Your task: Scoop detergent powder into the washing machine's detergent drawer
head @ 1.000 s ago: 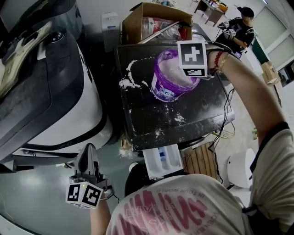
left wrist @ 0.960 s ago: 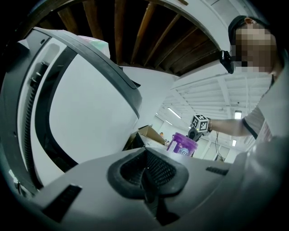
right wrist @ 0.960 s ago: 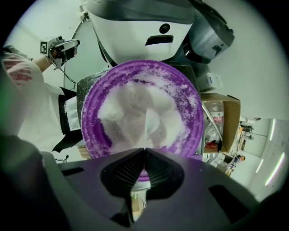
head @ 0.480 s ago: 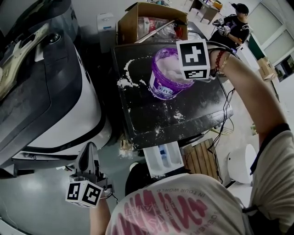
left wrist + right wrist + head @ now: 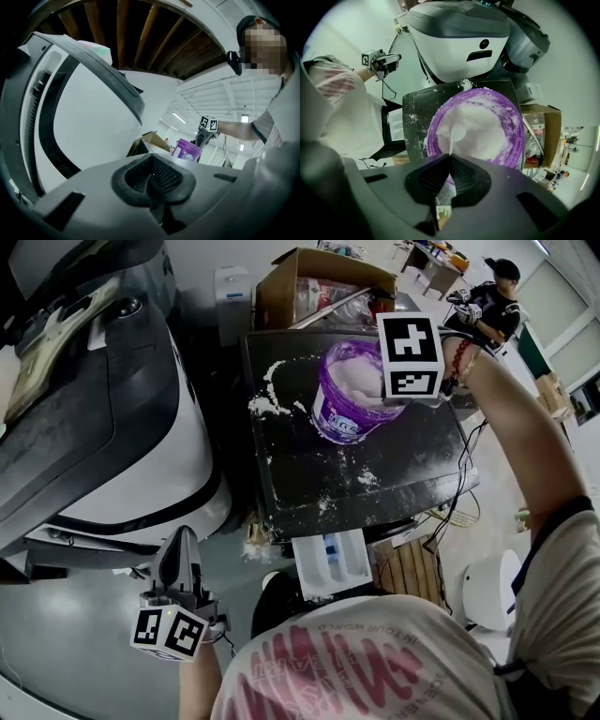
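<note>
R tongs [image 5: 450, 156] clamped on white scoop [image 5: 457, 133] over purple detergent tub [image 5: 342, 413] near back edge of washer top [image 5: 403, 474] (powder [image 5: 258, 407] spilt beside it); drawer [image 5: 330, 563] open at front edge; L tongs [image 5: 152, 180] closed, empty

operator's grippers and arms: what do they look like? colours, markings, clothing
Both are dark grey plastic with ribbed black pads: left gripper, right gripper. Each carries a white cube of black square markers. Short-sleeved white T-shirt with pink print; red bead bracelet on the right wrist.
</note>
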A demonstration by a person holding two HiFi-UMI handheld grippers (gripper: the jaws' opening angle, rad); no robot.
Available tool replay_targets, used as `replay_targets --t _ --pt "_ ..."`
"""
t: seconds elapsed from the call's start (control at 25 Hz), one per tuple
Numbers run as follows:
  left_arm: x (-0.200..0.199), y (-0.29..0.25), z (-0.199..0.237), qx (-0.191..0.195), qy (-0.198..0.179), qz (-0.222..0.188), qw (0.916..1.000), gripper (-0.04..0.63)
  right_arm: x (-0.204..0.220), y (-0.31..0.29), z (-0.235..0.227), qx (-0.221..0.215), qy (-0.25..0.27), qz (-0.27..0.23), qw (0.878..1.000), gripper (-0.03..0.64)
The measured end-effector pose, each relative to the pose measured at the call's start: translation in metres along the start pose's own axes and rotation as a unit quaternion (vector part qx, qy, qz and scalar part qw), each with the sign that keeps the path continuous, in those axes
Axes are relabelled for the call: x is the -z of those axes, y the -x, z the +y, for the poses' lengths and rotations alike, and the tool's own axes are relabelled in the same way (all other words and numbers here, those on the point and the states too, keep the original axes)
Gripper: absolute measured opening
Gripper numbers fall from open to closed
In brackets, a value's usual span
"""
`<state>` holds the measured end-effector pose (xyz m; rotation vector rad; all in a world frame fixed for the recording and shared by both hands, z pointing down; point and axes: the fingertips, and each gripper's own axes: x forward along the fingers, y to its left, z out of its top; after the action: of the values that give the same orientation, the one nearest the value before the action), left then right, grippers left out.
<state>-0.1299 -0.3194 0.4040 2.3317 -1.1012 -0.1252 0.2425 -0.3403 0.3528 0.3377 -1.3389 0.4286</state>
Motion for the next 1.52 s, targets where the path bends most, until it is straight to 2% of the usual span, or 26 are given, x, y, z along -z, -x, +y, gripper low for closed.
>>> replay_targets --t 0.16,0.4,0.6,0.72,0.92,1.12,1.28,1.4,1.52 --pt "-0.002 0.015 -0.009 -0.028 -0.007 -0.016 0.9995 0.002 -0.005 0.005 0.000 -0.008 0.021 -0.028 0.999 0.003" --pt "-0.002 0.042 -0.037 -0.082 -0.013 -0.047 0.9955 0.002 -0.007 0.011 0.005 -0.047 0.027 -0.117 0.992 0.003" --pt "0.003 0.061 -0.062 -0.111 -0.018 -0.068 0.9914 0.002 -0.003 0.016 0.012 -0.065 0.006 -0.180 0.981 0.003" --pt "0.008 0.070 -0.077 -0.121 -0.021 -0.077 0.9895 0.002 -0.002 0.017 0.011 -0.062 -0.039 -0.219 0.973 0.003" --pt "0.014 0.081 -0.100 -0.129 -0.025 -0.093 0.9869 0.002 -0.004 0.021 0.008 -0.078 -0.124 -0.279 0.949 0.003" --pt "0.018 0.095 -0.117 -0.138 -0.027 -0.107 0.9842 0.002 -0.002 0.022 0.008 -0.107 -0.163 -0.318 0.928 0.003" --pt "0.018 0.109 -0.125 -0.152 -0.033 -0.117 0.9808 0.002 -0.001 0.025 0.011 -0.147 -0.186 -0.353 0.905 0.003" --pt "0.017 0.119 -0.133 -0.163 -0.038 -0.125 0.9780 0.002 0.001 0.027 0.012 -0.175 -0.206 -0.383 0.883 0.003" --pt "0.016 0.129 -0.142 -0.172 -0.044 -0.130 0.9756 0.002 0.004 0.030 0.010 -0.205 -0.239 -0.426 0.848 0.003"
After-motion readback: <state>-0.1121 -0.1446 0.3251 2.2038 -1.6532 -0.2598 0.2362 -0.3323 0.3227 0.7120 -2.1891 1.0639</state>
